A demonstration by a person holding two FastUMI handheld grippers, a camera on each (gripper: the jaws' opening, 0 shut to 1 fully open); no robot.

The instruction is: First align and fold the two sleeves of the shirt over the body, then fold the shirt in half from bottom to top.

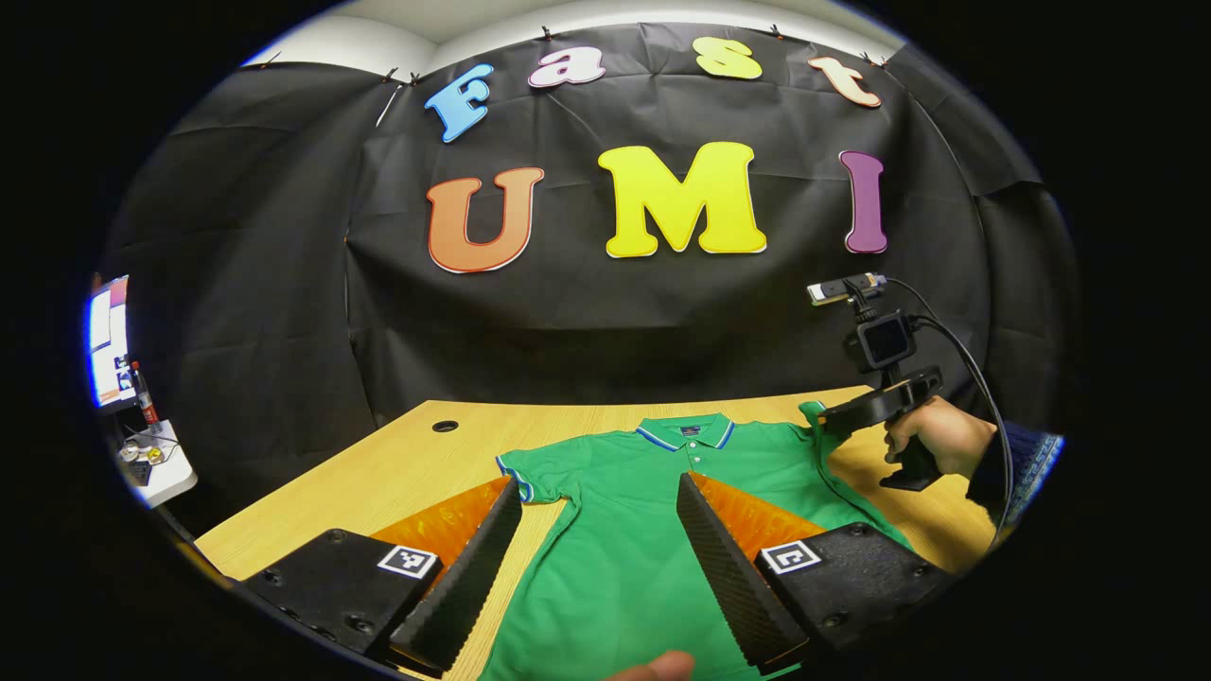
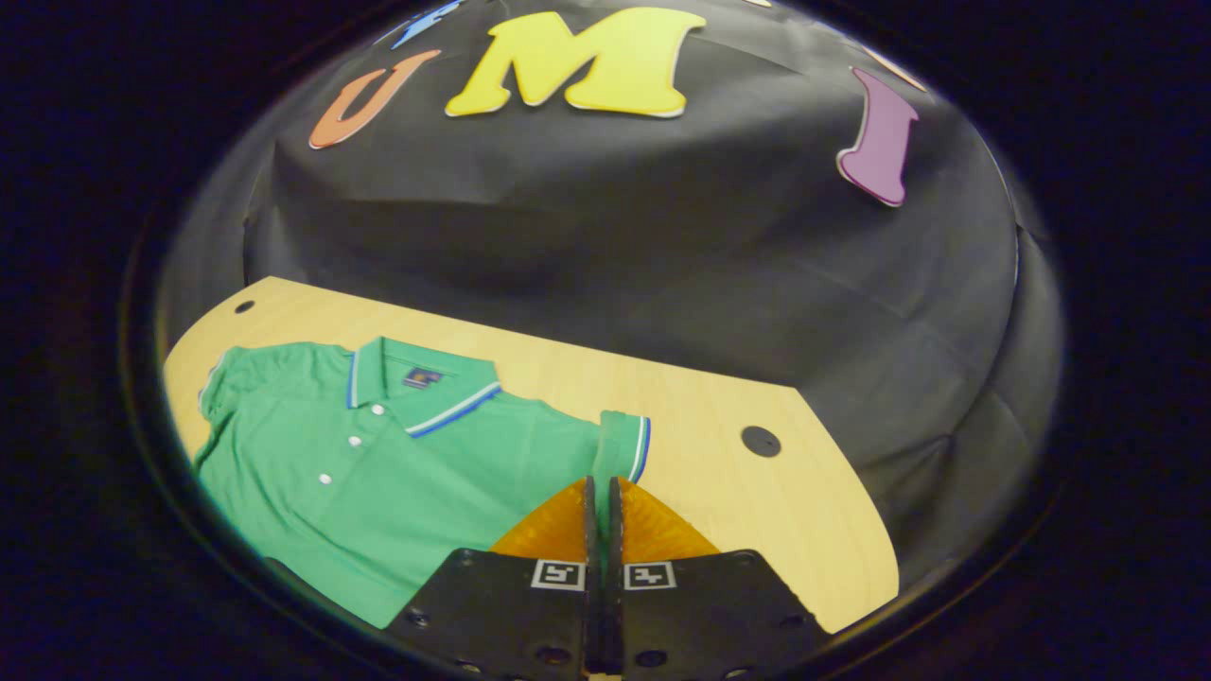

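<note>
A green polo shirt (image 1: 624,558) with a blue-and-white trimmed collar (image 1: 686,432) lies flat, front up, on a wooden table (image 1: 397,463). My left gripper (image 1: 598,482) is open above the shirt's lower chest, near the sleeve (image 1: 530,473) on that side, and holds nothing. In the left gripper view the right gripper (image 1: 828,421), held by a hand (image 1: 937,440), sits at the shirt's far sleeve. In the right gripper view the shirt (image 2: 378,473) spreads to the left, and my right gripper (image 2: 601,484) is shut on the edge of that sleeve (image 2: 623,443).
The table (image 2: 738,511) has a round cable hole (image 2: 761,441) near the right sleeve and another (image 1: 445,427) at the far left corner. Black cloth closes the back. A lit screen and a cluttered shelf (image 1: 142,445) stand off the left edge. A fingertip (image 1: 662,667) pokes in at the bottom.
</note>
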